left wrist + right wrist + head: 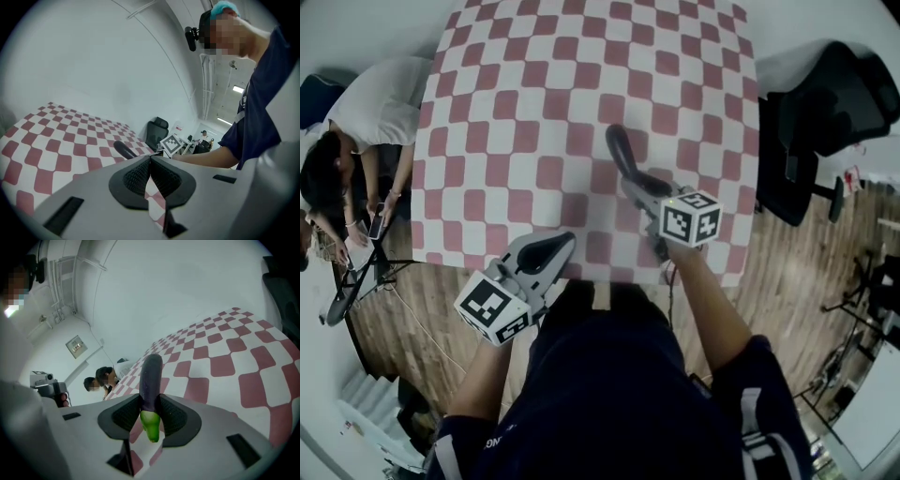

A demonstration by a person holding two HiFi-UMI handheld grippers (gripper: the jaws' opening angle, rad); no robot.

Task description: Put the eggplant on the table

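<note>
Holding the eggplant (151, 376) is the right gripper (151, 412): pads pinch it just ahead of the green stem end, and the dark body sticks out past the fingertips. Long axis is in line with the jaws, pointing away across the checkered table (516, 112). Eggplant sits over the table's near-middle area; can't tell whether its tip touches the cloth. Left gripper (546, 251) is at the near edge, left of the eggplant, jaws pressed together on nothing. My read: right hand alone lowers and releases; it should settle lengthwise but may roll.
</note>
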